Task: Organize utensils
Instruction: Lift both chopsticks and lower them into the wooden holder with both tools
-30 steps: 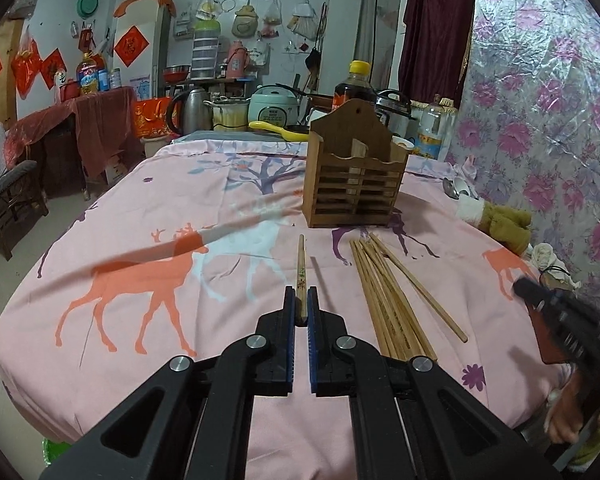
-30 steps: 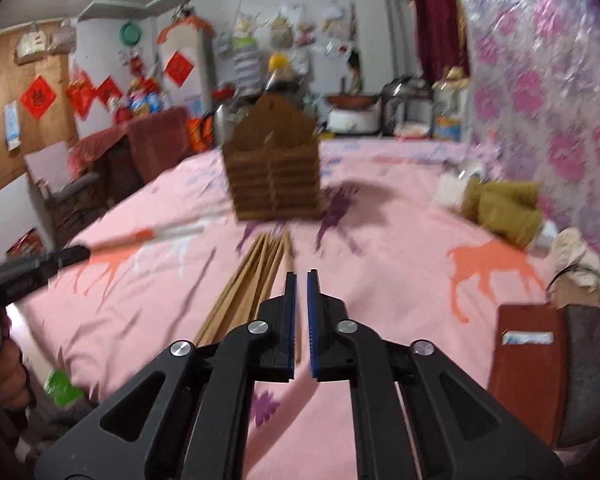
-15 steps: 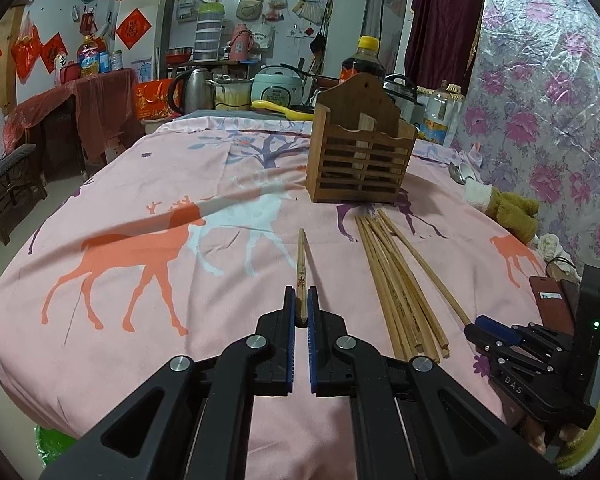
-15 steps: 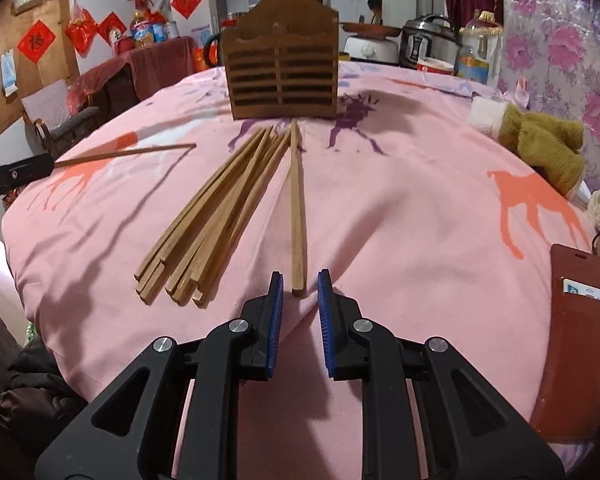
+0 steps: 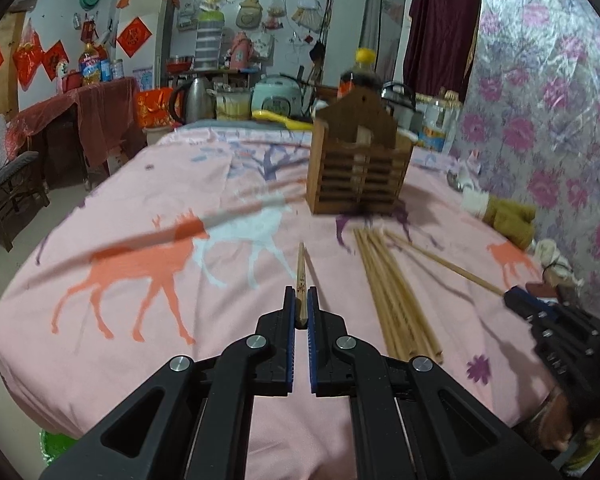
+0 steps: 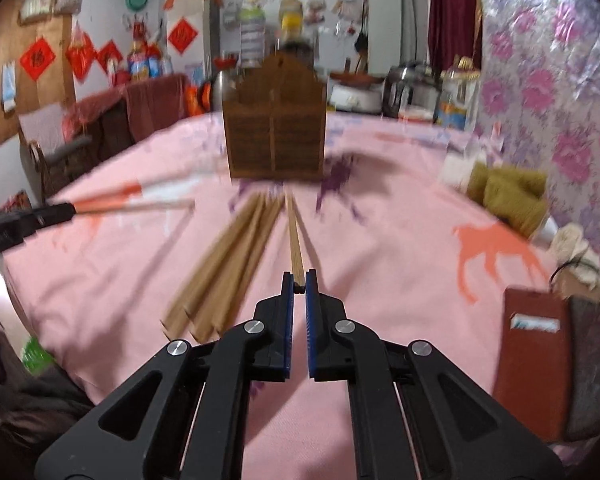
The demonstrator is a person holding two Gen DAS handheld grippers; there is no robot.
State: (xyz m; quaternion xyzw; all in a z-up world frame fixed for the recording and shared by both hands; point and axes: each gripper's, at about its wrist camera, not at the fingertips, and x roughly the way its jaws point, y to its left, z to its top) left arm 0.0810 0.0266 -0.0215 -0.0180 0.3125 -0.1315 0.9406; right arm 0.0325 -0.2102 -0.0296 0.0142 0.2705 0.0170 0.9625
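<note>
My left gripper (image 5: 300,308) is shut on the near end of a wooden chopstick (image 5: 301,276), which points toward the slatted wooden utensil holder (image 5: 360,172) at the far side of the pink tablecloth (image 5: 140,208). A bundle of several chopsticks (image 5: 392,292) lies to the right of it. My right gripper (image 6: 299,284) is closing tight on the near end of another chopstick (image 6: 294,236), its pads pressing on it, with the bundle (image 6: 228,264) to its left and the holder (image 6: 276,128) straight ahead. The right wrist view is blurred.
A brown wallet (image 6: 532,364) lies at the table's right edge, with a yellow-brown plush thing (image 6: 508,192) further back. A kettle (image 5: 192,96), a rice cooker (image 5: 276,96) and bottles crowd the far end. A floral curtain (image 5: 560,100) hangs on the right.
My right gripper opened at the end of the single chopstick beside the bundle, then shut on it and lifted its end. The left gripper kept its chopstick and stayed put.
</note>
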